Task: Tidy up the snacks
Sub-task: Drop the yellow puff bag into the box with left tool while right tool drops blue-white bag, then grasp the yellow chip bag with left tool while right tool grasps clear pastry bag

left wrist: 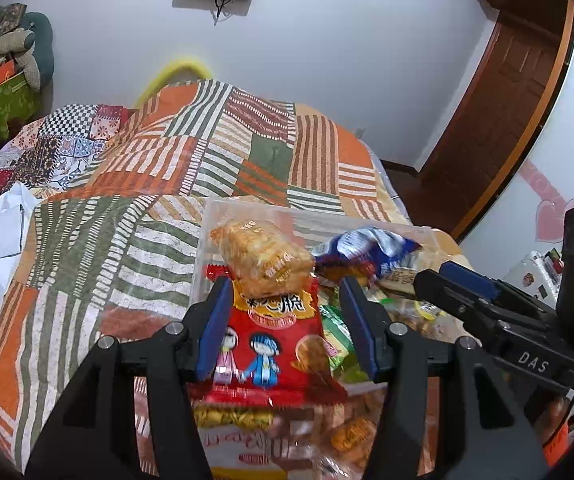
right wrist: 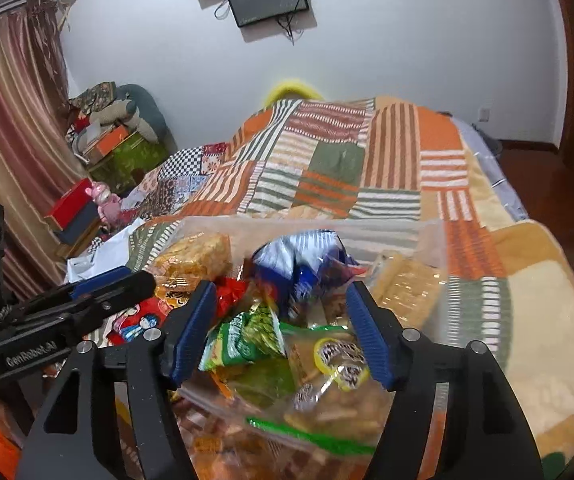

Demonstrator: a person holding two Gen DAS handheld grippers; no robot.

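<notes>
Here both grippers hover over the clear plastic bin (left wrist: 247, 210) of snack packets. The left gripper (left wrist: 283, 312) stands part-open astride the red cartoon-printed packet (left wrist: 275, 344), gripping nothing; the right gripper (right wrist: 283, 332) likewise brackets the green packet (right wrist: 243, 340). Step in hand: deposit apparently complete. Next: withdraw.

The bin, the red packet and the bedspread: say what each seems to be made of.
Bin: clear, glossy rigid plastic, it seems; the quilt pattern shows through its wall.
Red packet: printed plastic film, shiny and crinkled, with a crimped sealed edge.
Bedspread: matte fabric, probably printed patchwork; it drapes and folds softly.
</notes>
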